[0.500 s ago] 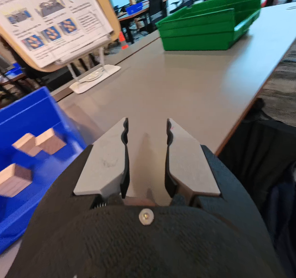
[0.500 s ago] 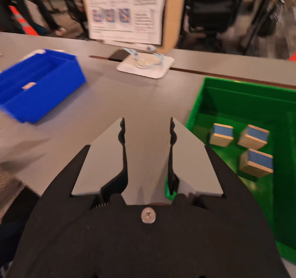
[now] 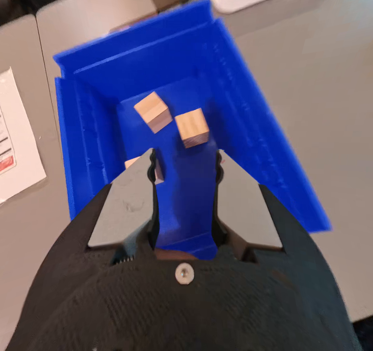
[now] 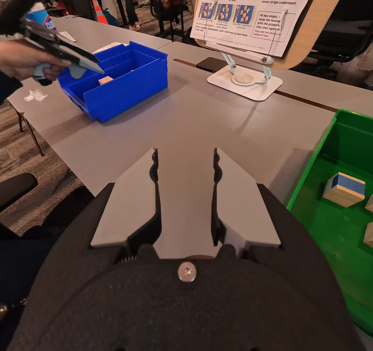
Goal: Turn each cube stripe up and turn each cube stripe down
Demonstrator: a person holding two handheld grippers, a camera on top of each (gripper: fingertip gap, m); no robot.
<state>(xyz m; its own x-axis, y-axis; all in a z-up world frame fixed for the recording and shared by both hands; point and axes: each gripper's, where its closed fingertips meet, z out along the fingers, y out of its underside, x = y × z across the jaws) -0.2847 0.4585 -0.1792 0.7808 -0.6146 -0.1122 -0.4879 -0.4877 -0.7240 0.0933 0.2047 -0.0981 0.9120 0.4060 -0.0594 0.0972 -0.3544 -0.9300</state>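
In the left wrist view, my left gripper is open and empty, pointing down into the blue bin. The bin holds three plain wooden cubes with no stripe showing: one at the back, one to its right, and one partly hidden behind my left finger. In the right wrist view, my right gripper is open and empty above the grey table. The green bin at the right holds a cube with a blue stripe on top; parts of others show at the frame edge. The left gripper hovers over the blue bin.
An instruction sheet on a white stand sits at the back of the table. A paper sheet lies left of the blue bin. A hand holds the left gripper. The table's front edge is near, with carpet and a chair beyond.
My left gripper has swung left and tilted down over the blue bin, and its jaws have opened wider. My right gripper has turned left, so the green bin has slid to the frame's right edge.
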